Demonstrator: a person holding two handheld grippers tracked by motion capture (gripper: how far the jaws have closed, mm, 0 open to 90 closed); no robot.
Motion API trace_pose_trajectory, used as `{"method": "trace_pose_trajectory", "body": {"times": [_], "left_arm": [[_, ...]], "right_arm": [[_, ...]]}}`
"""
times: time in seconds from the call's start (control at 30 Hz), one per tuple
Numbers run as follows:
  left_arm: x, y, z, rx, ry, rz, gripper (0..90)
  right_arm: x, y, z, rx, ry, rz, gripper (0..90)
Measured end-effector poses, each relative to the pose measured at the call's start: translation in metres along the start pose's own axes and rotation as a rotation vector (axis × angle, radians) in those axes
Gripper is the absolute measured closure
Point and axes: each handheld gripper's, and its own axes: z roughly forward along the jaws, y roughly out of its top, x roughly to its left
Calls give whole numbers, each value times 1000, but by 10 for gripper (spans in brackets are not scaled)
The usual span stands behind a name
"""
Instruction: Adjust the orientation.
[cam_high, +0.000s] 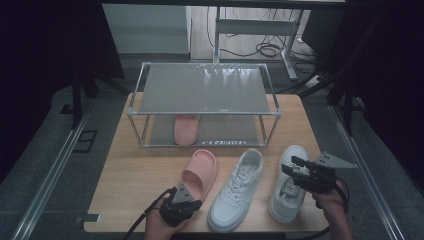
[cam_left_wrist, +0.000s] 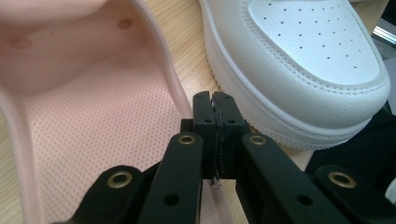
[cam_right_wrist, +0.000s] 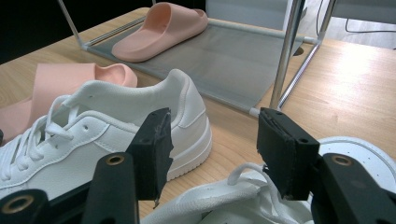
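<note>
Open tabletop left of slipper

The left gripper sits low at the near edge, held in the left hand with its cable trailing off toward the person — its two black jaws are pressed flat together with no gap. The right gripper is carried higher in the right hand, forearm coming up from below, tips pointing left and away from the person. Its jaws stand wide apart — nothing between the pads.
</note>
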Motion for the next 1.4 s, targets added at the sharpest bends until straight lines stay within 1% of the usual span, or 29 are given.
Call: {"method": "trace_pose_trajectory", "body": {"times": [0.13, 0.43, 0.73, 1.07, 1.23, 1.4], "left_arm": [[2, -1, -2, -1, 7, -7, 897], [13, -7, -11, 6, 36, -27, 898], [22, -10, -17, 7, 54, -49, 894], [22, -11, -18, -1, 53, -51, 883], [20, -8, -22, -23, 44, -51, 885], [18, 0, -27, -51, 40, -43, 883]], "right_arm": [[0, 0, 0, 3, 2, -2, 453], [0, 0, 0, 0, -1, 2, 453], [0, 0, 0, 3, 0, 1, 453], [0, 0, 0, 0, -1, 2, 453], [0, 0, 0, 2, -1, 1, 453], [0, 0, 0, -1, 0, 1, 452]]}}
